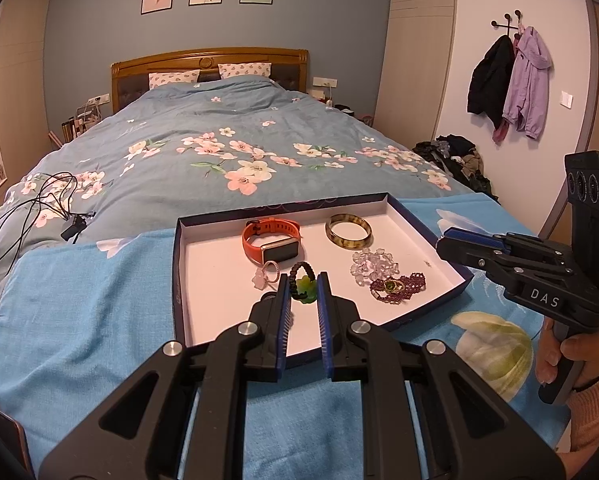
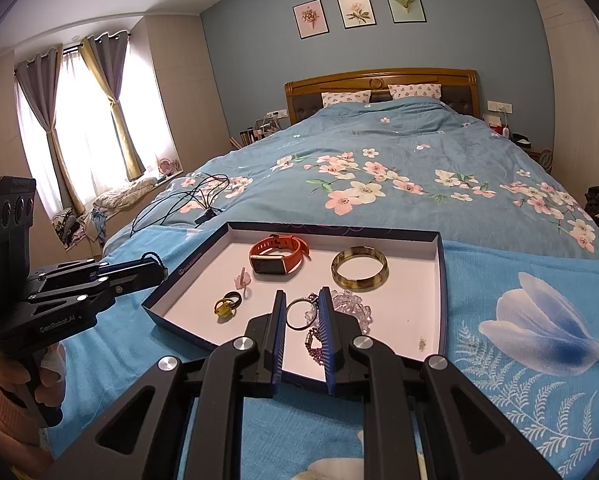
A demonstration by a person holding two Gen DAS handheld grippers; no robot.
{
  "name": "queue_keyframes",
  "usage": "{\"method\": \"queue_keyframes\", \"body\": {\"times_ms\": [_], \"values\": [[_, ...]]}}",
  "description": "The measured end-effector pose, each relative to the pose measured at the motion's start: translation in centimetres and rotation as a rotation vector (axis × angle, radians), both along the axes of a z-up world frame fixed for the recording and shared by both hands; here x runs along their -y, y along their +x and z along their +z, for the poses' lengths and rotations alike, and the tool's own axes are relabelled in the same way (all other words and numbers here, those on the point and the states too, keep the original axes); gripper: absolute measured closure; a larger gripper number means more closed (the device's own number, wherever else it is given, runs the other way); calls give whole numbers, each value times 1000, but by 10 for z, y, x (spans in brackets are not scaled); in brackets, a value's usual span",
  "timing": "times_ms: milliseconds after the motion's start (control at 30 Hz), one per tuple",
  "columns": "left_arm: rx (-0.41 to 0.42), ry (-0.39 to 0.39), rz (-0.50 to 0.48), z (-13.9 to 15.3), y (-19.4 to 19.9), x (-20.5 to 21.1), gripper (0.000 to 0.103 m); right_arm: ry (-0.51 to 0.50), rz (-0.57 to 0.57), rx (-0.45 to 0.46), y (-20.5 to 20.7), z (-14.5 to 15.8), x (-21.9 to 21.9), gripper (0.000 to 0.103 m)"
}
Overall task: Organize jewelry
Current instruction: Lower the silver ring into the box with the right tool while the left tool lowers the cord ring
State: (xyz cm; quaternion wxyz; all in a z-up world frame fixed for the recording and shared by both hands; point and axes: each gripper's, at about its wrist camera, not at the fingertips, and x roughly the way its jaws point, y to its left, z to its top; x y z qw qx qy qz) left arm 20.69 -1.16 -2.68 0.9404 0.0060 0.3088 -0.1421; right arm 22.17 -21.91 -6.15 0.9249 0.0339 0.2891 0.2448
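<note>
A shallow white-lined box tray (image 1: 383, 204) (image 2: 439, 264) lies on a blue cloth on the bed. It holds an orange smartwatch (image 1: 271, 240) (image 2: 277, 258), an amber bangle (image 1: 348, 231) (image 2: 359, 269), clear crystal beads (image 1: 373, 266) (image 2: 353, 306), a purple bead bracelet (image 1: 399, 287), a pink ring (image 1: 268, 274) (image 2: 242, 280) and a yellow-stone ring (image 2: 225, 306). My left gripper (image 1: 303, 290) is shut on a black braided cord with a green pendant (image 1: 305, 286). My right gripper (image 2: 302, 304) is shut on a thin metal ring (image 2: 299, 314) over the tray's near side.
A blue floral duvet (image 1: 235, 132) covers the bed beyond the tray. Black cables (image 1: 39, 208) (image 2: 187, 200) lie on the bed to the left. Coats (image 1: 515, 80) hang on the right wall, and clothes are piled on the floor below them.
</note>
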Motion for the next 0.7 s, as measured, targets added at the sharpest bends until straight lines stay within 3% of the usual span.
{"method": "queue_keyframes", "body": {"times_ms": [700], "values": [[-13, 5, 9, -6, 6, 2, 90, -3, 2, -19, 13, -8, 2, 89]]}}
